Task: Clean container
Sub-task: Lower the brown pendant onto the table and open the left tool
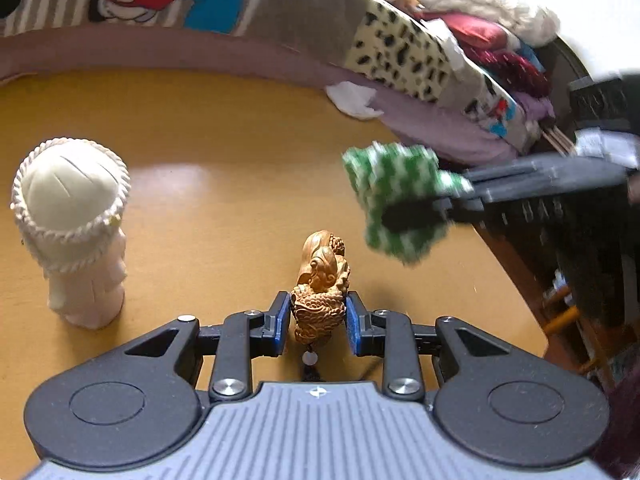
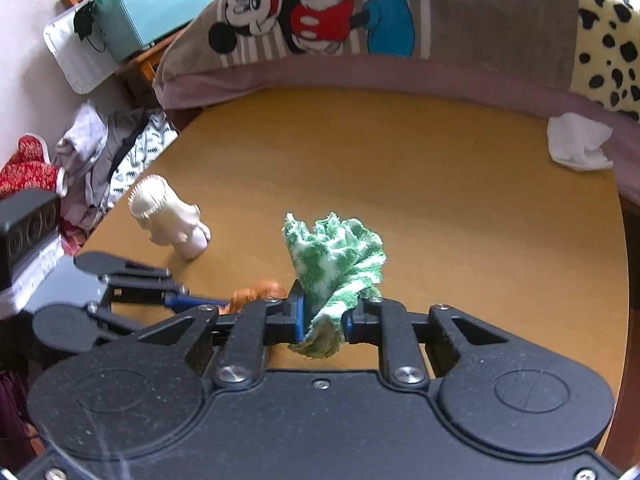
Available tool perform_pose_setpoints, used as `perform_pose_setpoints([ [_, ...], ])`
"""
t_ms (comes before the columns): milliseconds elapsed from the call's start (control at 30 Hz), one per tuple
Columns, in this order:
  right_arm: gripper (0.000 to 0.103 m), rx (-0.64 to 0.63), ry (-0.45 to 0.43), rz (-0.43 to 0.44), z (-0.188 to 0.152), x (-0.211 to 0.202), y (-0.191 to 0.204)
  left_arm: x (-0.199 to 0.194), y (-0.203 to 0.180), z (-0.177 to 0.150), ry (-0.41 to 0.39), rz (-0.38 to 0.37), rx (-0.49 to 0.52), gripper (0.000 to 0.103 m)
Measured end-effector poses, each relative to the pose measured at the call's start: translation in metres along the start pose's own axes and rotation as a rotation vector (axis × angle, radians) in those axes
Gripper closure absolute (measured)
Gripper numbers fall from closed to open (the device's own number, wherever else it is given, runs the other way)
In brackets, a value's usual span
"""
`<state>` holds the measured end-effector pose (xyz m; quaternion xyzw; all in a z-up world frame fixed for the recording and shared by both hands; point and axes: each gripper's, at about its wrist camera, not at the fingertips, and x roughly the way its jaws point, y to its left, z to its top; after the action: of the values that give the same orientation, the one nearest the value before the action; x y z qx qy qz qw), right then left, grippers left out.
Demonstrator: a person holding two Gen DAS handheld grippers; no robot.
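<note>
The left gripper [image 1: 319,322] is clamped on a carved wooden figurine [image 1: 322,286], the blue pads [image 1: 282,322] pressed against its two sides; a bead and dark tassel hang from it below the fingers. The right gripper [image 2: 325,318] is closed on a green-and-white cloth [image 2: 336,260], which bunches upward beyond the fingertips and trails a little beneath them. In the left wrist view the cloth [image 1: 394,196] is seen ahead and to the right of the figurine, apart from it.

Beneath both grippers an orange-brown table [image 1: 224,128] is seen. To the left of the left fingers a white figurine [image 1: 76,232] stands upright on it. Far ahead, at the table's back edge, a crumpled white tissue [image 2: 578,142] lies against a cartoon-printed blanket [image 2: 320,12]. Piled clothes [image 2: 92,152] are seen beyond the table's left edge.
</note>
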<state>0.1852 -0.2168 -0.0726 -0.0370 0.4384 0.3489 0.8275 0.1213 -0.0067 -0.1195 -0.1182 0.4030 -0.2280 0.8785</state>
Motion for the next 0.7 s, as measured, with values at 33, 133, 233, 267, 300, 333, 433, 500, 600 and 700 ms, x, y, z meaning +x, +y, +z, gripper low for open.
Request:
perform_pose_setpoints([
  [33,0.086,-0.004,0.005,0.0,0.0,0.001,0.001,0.002,0.0,0.001,-0.004,0.008,0.0,0.076],
  [133,0.086,-0.016,0.015,-0.002,-0.001,0.004,0.003,0.012,0.002,0.009,-0.006,0.036,0.001,0.076],
  [233,0.086,-0.019,0.022,-0.009,-0.002,0.007,0.004,0.013,-0.004,0.009,0.0,0.101,0.074,0.076],
  [267,0.086,-0.02,0.024,-0.01,-0.002,0.008,0.004,0.013,-0.007,0.009,0.002,0.125,0.103,0.075],
  [300,0.086,-0.021,0.026,-0.011,-0.002,0.009,0.005,0.012,-0.01,0.008,0.001,0.147,0.135,0.075],
  [333,0.086,-0.022,0.026,-0.011,-0.002,0.009,0.005,0.011,-0.014,0.007,0.0,0.167,0.167,0.071],
  [433,0.086,-0.026,0.026,-0.009,-0.002,0.01,0.008,0.004,-0.023,0.001,-0.021,0.194,0.269,0.06],
  [500,0.086,-0.027,0.025,-0.009,-0.001,0.011,0.01,0.001,-0.021,0.001,-0.013,0.163,0.248,0.066],
  [600,0.086,-0.024,0.022,-0.012,-0.001,0.01,0.009,0.001,-0.015,0.003,-0.006,0.128,0.194,0.072],
  [700,0.086,-0.02,0.021,-0.015,-0.002,0.008,0.006,0.002,-0.005,0.007,0.003,0.076,0.083,0.073],
])
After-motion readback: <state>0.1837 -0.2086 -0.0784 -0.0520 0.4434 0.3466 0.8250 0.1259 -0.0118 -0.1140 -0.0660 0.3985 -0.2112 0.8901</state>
